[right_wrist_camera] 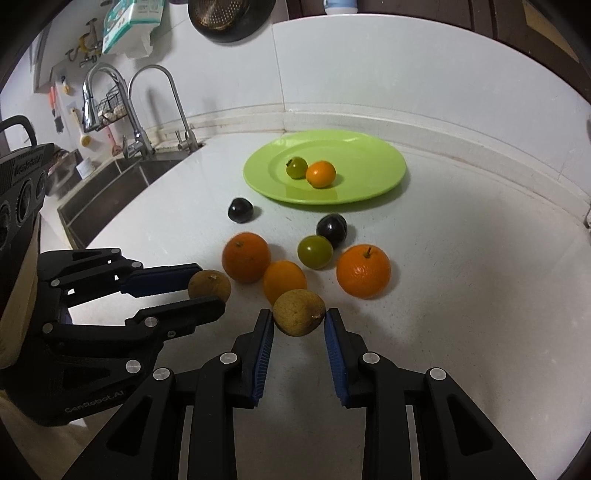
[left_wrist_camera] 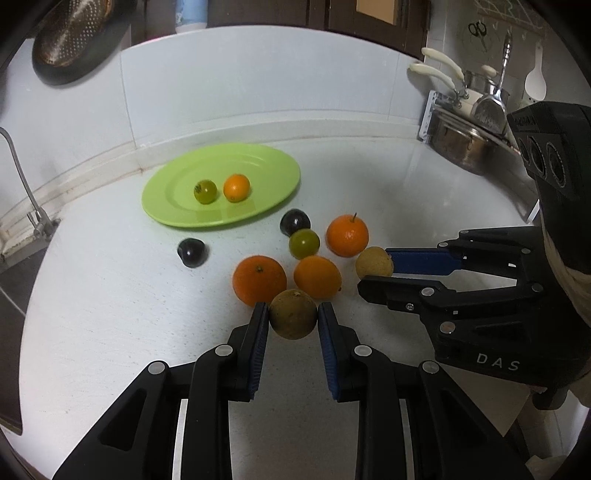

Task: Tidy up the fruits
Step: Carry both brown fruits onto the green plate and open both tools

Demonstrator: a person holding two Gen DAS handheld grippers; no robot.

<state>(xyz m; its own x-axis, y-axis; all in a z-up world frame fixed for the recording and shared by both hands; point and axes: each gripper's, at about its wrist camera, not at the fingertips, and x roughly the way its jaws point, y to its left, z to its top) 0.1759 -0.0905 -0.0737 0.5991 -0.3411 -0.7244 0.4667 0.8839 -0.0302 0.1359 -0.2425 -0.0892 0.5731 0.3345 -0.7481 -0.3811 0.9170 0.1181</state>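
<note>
A green plate (left_wrist_camera: 266,162) (right_wrist_camera: 373,155) holds a green fruit (left_wrist_camera: 205,191) and a small orange (left_wrist_camera: 236,187). On the counter lie three oranges (left_wrist_camera: 259,279), a green fruit (left_wrist_camera: 304,243) and two dark plums (left_wrist_camera: 192,252). My left gripper (left_wrist_camera: 293,320) is shut on a brown fruit (left_wrist_camera: 293,314), which also shows in the right wrist view (right_wrist_camera: 209,285). My right gripper (right_wrist_camera: 299,320) is shut on a second brown fruit (right_wrist_camera: 298,312), which shows in the left wrist view (left_wrist_camera: 373,263) too.
A sink with two taps (right_wrist_camera: 147,110) lies to the left. A dish rack with pots (left_wrist_camera: 465,140) stands at the right. A wall upstand (left_wrist_camera: 258,129) runs behind the plate. A colander (left_wrist_camera: 70,33) hangs above.
</note>
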